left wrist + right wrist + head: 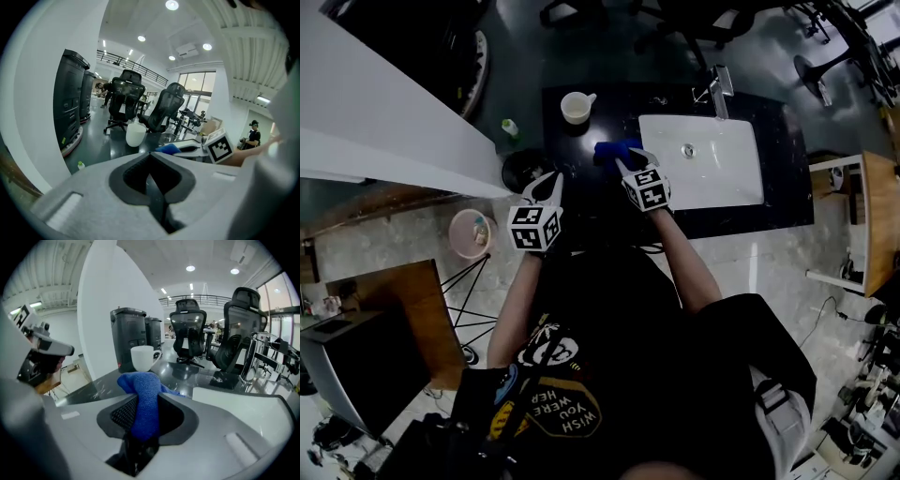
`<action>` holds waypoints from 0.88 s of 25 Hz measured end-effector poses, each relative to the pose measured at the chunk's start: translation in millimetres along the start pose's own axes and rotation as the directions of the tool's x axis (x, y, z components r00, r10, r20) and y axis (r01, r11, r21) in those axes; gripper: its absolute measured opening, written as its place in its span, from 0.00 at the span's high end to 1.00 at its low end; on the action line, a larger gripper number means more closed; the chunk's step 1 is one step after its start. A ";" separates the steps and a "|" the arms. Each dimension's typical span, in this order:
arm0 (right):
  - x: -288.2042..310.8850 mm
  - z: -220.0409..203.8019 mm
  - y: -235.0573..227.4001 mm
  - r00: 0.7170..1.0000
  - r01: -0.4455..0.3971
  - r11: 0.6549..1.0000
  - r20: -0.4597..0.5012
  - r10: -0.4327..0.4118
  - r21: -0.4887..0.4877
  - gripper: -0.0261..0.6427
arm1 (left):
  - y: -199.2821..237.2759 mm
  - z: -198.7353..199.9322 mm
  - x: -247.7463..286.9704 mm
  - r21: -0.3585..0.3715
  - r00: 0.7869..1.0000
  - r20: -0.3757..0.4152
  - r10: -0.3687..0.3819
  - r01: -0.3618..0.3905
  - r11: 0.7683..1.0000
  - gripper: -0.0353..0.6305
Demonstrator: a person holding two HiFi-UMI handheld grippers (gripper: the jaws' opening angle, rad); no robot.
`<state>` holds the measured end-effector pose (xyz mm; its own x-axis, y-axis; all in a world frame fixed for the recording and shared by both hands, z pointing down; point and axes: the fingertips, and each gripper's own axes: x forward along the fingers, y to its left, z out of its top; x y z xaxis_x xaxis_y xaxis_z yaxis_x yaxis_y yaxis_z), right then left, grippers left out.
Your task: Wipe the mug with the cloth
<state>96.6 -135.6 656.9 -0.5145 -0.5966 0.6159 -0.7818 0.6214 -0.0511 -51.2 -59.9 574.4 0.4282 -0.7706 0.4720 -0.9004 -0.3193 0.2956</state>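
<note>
right gripper view: cloth (pixel 142 399) between jaws

white mug (pixel 577 107) upright on the dark counter (pixel 567 159), blue cloth (pixel 143 399) all bunched up, pinched in right gripper (pixel 146 417)

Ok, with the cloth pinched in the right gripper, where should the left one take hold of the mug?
Probably the mug by its wall at the rim on the near left, one of the jaws inside and one outside, coming from the left gripper side. It stands upright with its mouth open, and its handle points away to the right.
</note>
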 end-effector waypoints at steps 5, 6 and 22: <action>31.9 80.0 -33.7 0.990 0.041 0.990 0.130 -0.058 0.132 0.79 | 48.3 31.0 48.8 -0.049 0.999 0.036 -0.013 0.015 0.999 0.94; 39.6 93.0 -39.5 0.987 0.045 0.986 0.145 -0.068 0.161 0.78 | 59.6 36.3 62.8 -0.082 0.999 0.047 -0.015 0.019 0.996 0.94; 46.8 63.8 5.0 0.997 -0.073 0.994 0.027 0.071 0.083 0.78 | 76.1 35.8 145.1 -0.033 0.995 -0.022 -0.094 0.093 0.995 0.94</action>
<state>46.1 -192.8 635.3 -0.5779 -0.5650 0.5889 -0.7689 0.6188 -0.1608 -60.3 -215.7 635.7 0.5125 -0.7250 0.4601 -0.8535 -0.3712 0.3657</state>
